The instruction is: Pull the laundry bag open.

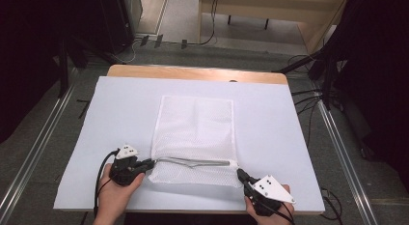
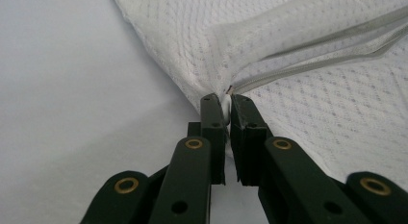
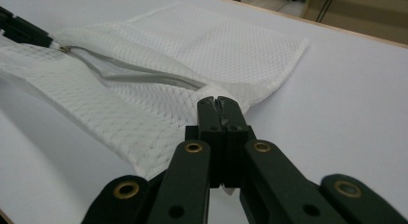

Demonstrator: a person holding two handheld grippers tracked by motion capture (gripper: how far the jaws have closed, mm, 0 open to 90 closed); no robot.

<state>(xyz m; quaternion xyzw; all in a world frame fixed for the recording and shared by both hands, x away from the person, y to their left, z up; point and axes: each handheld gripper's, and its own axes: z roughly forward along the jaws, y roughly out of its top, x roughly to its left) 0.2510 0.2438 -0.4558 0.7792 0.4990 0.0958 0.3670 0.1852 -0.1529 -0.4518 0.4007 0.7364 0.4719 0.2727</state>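
A white mesh bag [image 1: 195, 128] lies flat on the white table cover [image 1: 115, 119], its grey zipper [image 1: 193, 162] running across near its front edge and partly open. My left gripper [image 1: 153, 162] is shut on the bag's left zipper end; in the left gripper view the jaws [image 2: 227, 100] pinch the white fabric where the zipper [image 2: 312, 65] begins. My right gripper [image 1: 239, 173] is shut on the bag's right edge, where its jaws [image 3: 217, 103] clamp the mesh [image 3: 192, 46] by the zipper's other end [image 3: 139, 72]. The left gripper [image 3: 24, 29] appears far off at the top left.
The table's wooden far edge [image 1: 193, 73] lies beyond the cover. Metal floor rails [image 1: 342, 152] run along both sides, with cables [image 1: 308, 97] and dark stands at the right and back. The person's hands [image 1: 113, 198] come in at the front edge.
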